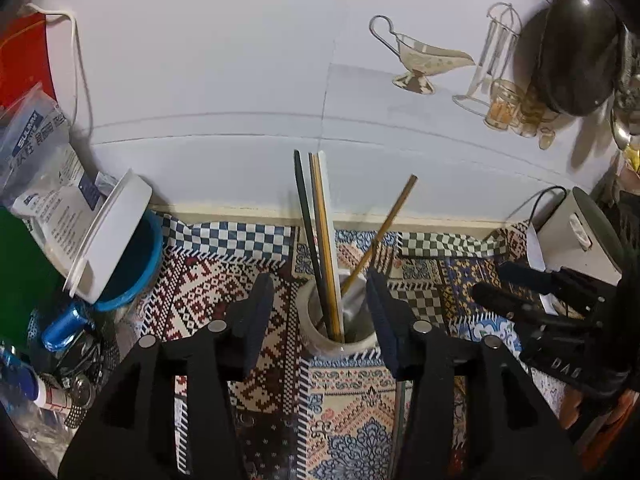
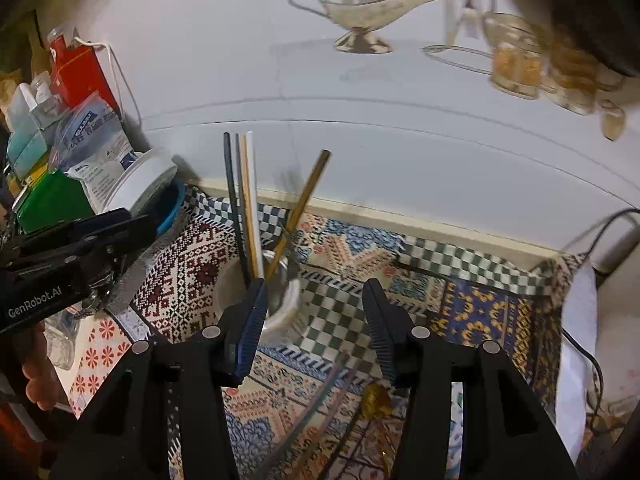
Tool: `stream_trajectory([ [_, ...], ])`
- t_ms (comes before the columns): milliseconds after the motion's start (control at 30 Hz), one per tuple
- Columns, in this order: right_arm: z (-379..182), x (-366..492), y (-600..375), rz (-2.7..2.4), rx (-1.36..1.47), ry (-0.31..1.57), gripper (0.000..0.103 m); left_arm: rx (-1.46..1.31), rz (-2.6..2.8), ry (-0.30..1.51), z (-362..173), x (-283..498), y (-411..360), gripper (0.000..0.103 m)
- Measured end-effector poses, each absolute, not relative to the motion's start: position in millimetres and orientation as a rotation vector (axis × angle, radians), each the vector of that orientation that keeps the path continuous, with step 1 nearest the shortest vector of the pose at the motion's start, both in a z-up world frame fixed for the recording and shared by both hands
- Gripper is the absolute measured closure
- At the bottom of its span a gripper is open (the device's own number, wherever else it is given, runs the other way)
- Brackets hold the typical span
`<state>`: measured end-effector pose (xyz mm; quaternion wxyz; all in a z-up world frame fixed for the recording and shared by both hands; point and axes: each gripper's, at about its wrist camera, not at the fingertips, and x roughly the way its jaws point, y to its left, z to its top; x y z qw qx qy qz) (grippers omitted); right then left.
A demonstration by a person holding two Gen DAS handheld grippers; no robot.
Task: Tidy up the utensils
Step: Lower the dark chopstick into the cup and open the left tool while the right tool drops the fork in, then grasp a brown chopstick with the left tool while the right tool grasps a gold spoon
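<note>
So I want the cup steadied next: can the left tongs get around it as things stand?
Probably yes. The left tongs are open, their fingers flanking the cup, nothing between. The chopsticks stand inside, out of the way.

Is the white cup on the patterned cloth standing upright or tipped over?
Upright. The cup sits on its base, mouth up, with chopsticks standing inside and leaning on its rim.

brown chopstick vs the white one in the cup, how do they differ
The brown chopstick leans off to the right, alone; the white chopstick stands nearly upright, bunched with two others. The brown one's tip sits lower than the white one's. Both stand in the same white cup, between the left gripper's open fingers.
</note>
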<state>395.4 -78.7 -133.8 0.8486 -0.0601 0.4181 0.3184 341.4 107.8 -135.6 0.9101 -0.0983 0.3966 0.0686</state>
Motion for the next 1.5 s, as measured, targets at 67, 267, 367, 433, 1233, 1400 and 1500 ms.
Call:
stream_trajectory([
  [67,-133.7,392.2,-86.9,0.649,-0.132,0.878,0.054,-0.199,0.136,0.825,-137.7,336.2,103.5,0.051],
  [267,-149.9,383.9,-119.9,0.585,-0.137,0.907,0.052,-0.179,0.103,0.889,-161.8,321.3,84.4,0.051],
  [367,-164.8,380.7,-135.5,0.551,-0.134,0.943,0.052,-0.180,0.086,0.933,-178.4,319.5,76.4,0.051],
  [433,-175.3,378.3,-143.4,0.530,-0.133,0.970,0.052,-0.173,0.081,0.970,-193.1,318.3,69.5,0.051],
  [1233,-292.5,394.0,-121.0,0.509,-0.172,1.212,0.052,-0.199,0.099,1.182,-290.2,309.6,38.8,0.051],
  [1400,-296.4,393.7,-109.2,0.499,-0.224,1.176,0.050,-0.213,0.114,1.201,-296.1,305.1,45.2,0.051],
  [1500,-296.0,390.8,-105.4,0.479,-0.262,1.140,0.060,-0.216,0.112,1.204,-297.8,306.0,46.0,0.051],
])
